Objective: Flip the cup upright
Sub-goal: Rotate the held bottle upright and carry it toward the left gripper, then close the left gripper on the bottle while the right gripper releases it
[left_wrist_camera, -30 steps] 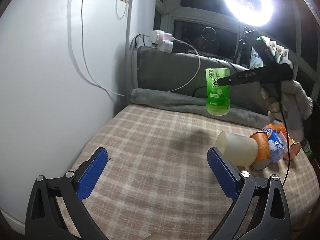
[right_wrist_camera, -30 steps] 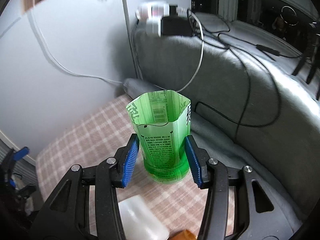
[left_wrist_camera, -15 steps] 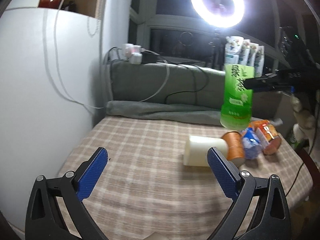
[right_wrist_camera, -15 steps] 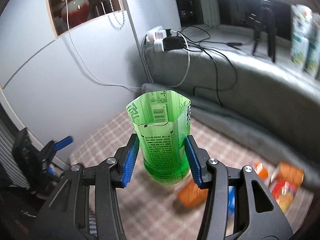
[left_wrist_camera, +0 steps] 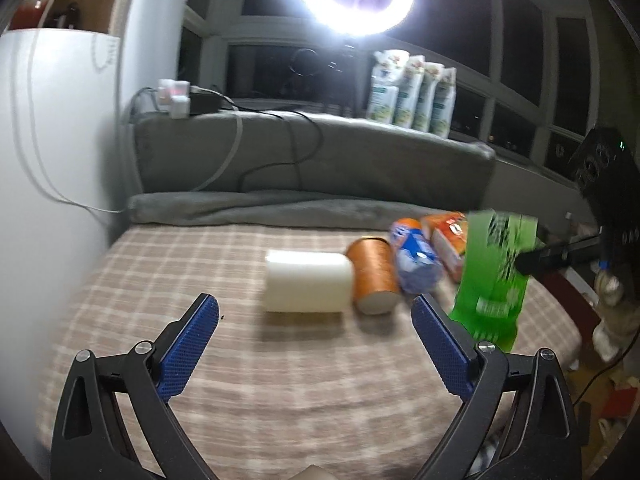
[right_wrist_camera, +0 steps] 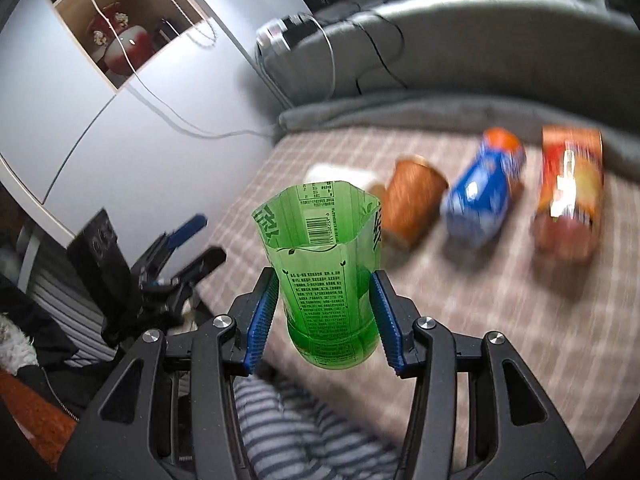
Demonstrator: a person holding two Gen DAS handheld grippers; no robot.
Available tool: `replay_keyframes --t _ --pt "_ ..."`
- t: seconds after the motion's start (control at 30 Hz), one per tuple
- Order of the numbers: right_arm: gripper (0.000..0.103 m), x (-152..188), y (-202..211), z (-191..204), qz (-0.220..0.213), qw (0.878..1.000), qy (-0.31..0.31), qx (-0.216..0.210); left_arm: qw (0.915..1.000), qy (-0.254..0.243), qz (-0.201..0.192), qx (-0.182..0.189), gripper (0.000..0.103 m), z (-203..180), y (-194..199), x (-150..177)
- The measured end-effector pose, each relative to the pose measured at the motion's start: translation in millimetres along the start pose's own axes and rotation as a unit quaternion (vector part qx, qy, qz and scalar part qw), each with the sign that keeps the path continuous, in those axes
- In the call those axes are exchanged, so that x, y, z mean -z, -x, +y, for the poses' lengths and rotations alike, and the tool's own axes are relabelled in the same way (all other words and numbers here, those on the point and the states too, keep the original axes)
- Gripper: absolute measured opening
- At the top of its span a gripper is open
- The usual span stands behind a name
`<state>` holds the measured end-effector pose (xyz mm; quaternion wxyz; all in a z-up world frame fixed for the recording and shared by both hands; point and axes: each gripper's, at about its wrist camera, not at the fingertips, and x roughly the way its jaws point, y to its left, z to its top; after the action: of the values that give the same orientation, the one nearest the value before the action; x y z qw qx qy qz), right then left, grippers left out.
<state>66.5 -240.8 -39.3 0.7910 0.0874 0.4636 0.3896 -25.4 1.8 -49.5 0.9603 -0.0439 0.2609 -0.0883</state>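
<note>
My right gripper (right_wrist_camera: 325, 320) is shut on a green plastic cup (right_wrist_camera: 328, 272), held upright with its open end up, in the air over the front edge of the checked table (left_wrist_camera: 200, 264). The green cup also shows in the left wrist view (left_wrist_camera: 494, 276), at the table's right front. My left gripper (left_wrist_camera: 314, 344) is open and empty, low over the table's near side. A white cup (left_wrist_camera: 306, 282) lies on its side just ahead of it, also seen in the right wrist view (right_wrist_camera: 340, 174).
An orange cup (left_wrist_camera: 372, 274), a blue cup (left_wrist_camera: 416, 258) and a red-orange cup (left_wrist_camera: 448, 240) lie on their sides in a row right of the white one. A grey blanket (left_wrist_camera: 280, 208) and padded ledge (left_wrist_camera: 320, 152) bound the table's far side. A white wall (left_wrist_camera: 48, 200) stands left.
My right gripper carried the green cup from the table's far side to its right front edge, and lower. The left wrist view swung right, so the lying cups sit nearer its centre.
</note>
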Motion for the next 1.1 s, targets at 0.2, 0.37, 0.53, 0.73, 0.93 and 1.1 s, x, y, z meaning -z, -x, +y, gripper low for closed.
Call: replay_keyframes --t 0.2,0.37,0.53,0.73,0.93,1.1 --pt "0.049 23 -10 -25 0.031 0.997 -0.055 -0.037 0.9984 0.001 0.031 0.047 0.097 -12 -8 5" --pt "0.049 28 -28 -37 0.062 0.994 -0.074 -0.056 0.9945 0.020 0.063 0.081 0.096 -15 -21 7" --pt "0.049 23 -49 -42 0.081 0.992 -0.079 -0.056 0.9932 0.025 0.077 0.084 0.096 -16 -30 7" --pt "0.050 12 -66 -53 0.085 0.989 -0.102 -0.061 0.9918 0.031 0.088 0.087 0.096 -13 -40 7" --pt "0.049 6 -72 -63 0.076 0.991 -0.110 -0.030 0.9897 0.042 0.100 0.094 0.096 -10 -51 5" --pt "0.050 5 -69 -67 0.063 0.992 -0.107 -0.014 0.9862 0.051 0.116 0.106 0.096 -11 -59 5"
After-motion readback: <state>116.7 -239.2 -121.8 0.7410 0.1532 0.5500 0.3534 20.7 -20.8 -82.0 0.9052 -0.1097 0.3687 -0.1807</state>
